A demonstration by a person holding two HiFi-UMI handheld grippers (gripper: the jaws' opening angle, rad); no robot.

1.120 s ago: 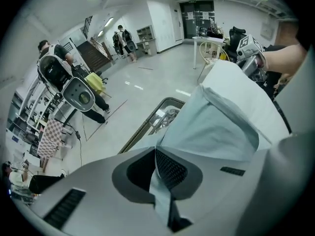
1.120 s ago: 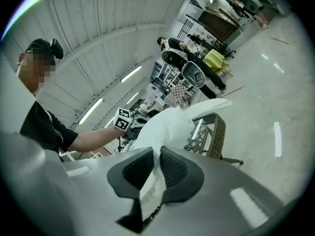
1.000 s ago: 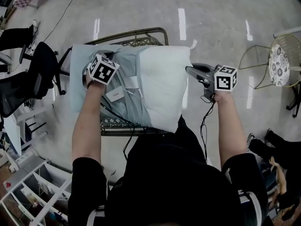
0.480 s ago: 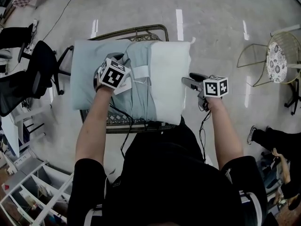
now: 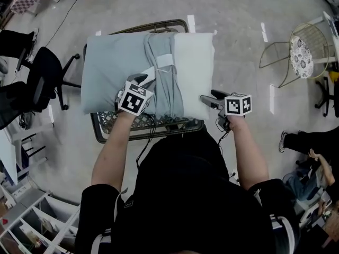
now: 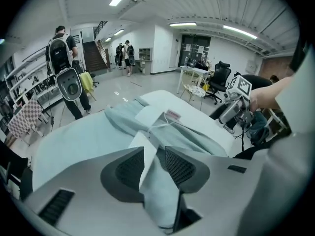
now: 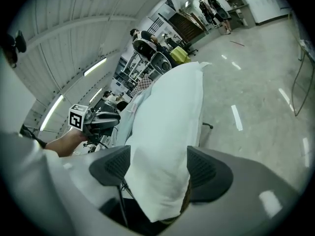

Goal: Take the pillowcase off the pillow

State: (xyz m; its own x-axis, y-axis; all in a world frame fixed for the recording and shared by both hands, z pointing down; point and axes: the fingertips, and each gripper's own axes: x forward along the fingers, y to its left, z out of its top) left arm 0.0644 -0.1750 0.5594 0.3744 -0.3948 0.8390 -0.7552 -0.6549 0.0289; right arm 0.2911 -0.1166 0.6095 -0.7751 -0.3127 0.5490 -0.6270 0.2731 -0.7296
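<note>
The pillow lies across a wire table (image 5: pixel 108 128). Its pale blue pillowcase (image 5: pixel 114 70) covers the left part and bunches into folds along the middle. The bare white pillow (image 5: pixel 195 62) shows at the right. My left gripper (image 5: pixel 139 81) is at the near edge of the bunched folds. Its jaws have just been opening, and in the left gripper view loose pillowcase fabric (image 6: pixel 78 141) with a white label strip lies between them (image 6: pixel 155 154). My right gripper (image 5: pixel 206 98) is at the pillow's near right corner. It has also just been opening, and the white pillow (image 7: pixel 167 117) sits between its wide jaws (image 7: pixel 158 156).
A black office chair (image 5: pixel 42 81) stands left of the table and a round wire chair (image 5: pixel 299 54) at the far right. White shelving (image 5: pixel 26 221) is at the lower left. A person's legs (image 5: pixel 302 142) show at the right. People (image 6: pixel 64 63) stand in the hall behind.
Both grippers have come back toward me to the pillow's near edge, the left one also moving right. Both have let go, and the pillow now lies flatter on the table.
</note>
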